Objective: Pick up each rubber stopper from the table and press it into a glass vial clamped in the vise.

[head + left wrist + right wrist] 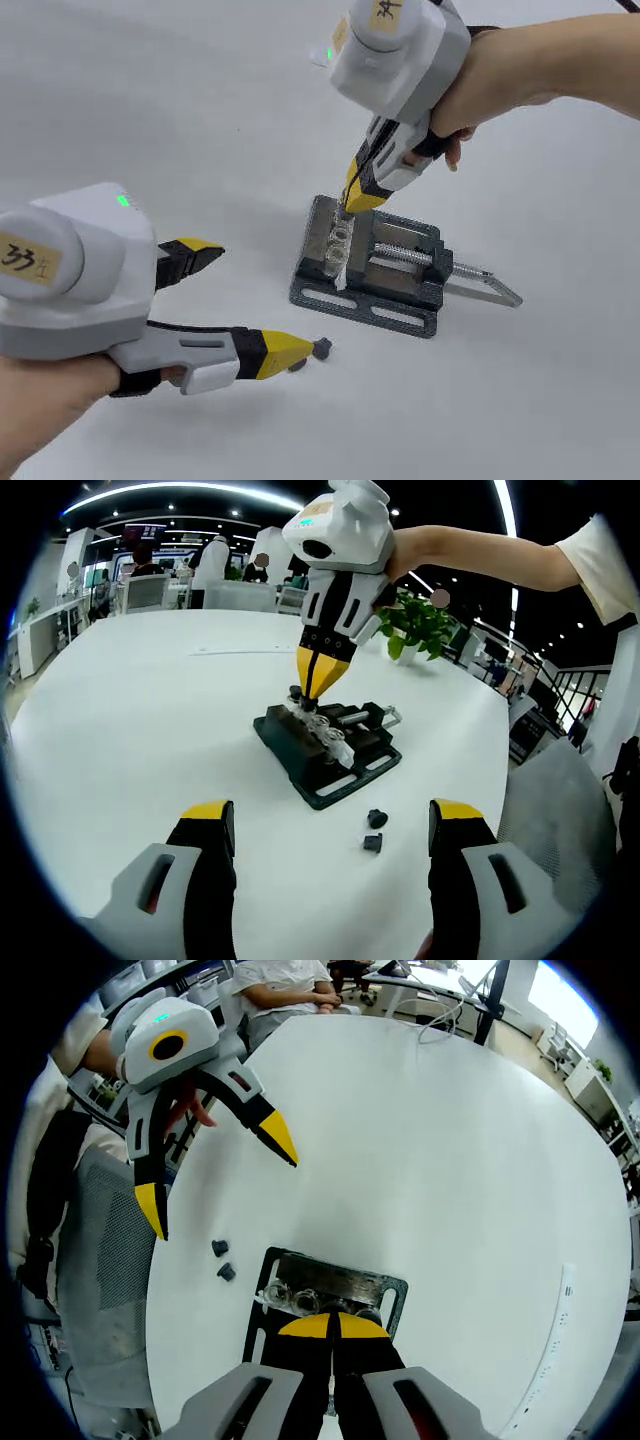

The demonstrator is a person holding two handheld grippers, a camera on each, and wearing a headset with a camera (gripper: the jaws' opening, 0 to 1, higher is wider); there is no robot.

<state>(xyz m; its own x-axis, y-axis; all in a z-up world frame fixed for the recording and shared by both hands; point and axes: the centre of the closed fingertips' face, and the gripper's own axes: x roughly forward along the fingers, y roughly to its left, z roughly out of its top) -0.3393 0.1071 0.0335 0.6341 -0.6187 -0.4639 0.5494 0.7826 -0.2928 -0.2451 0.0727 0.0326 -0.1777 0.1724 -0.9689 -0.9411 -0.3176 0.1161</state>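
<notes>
Left gripper (265, 300), jaws wide apart: close squarely on a loose stopper (377, 818) toward desk's near edge, beside vise (400, 290). Right gripper (347, 208), tips shut over end vial (340, 240): press straight down, never sideways against glass.

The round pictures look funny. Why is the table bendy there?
Left gripper view: a fisheye lens bows the table edge; right gripper view: same bulge; head view: no bending, soft even light around the vise.

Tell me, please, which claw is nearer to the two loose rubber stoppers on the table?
Left. The left claw hangs open just short of the stoppers; the right claw is away at the vise, tips down over the clamped vials.
</notes>
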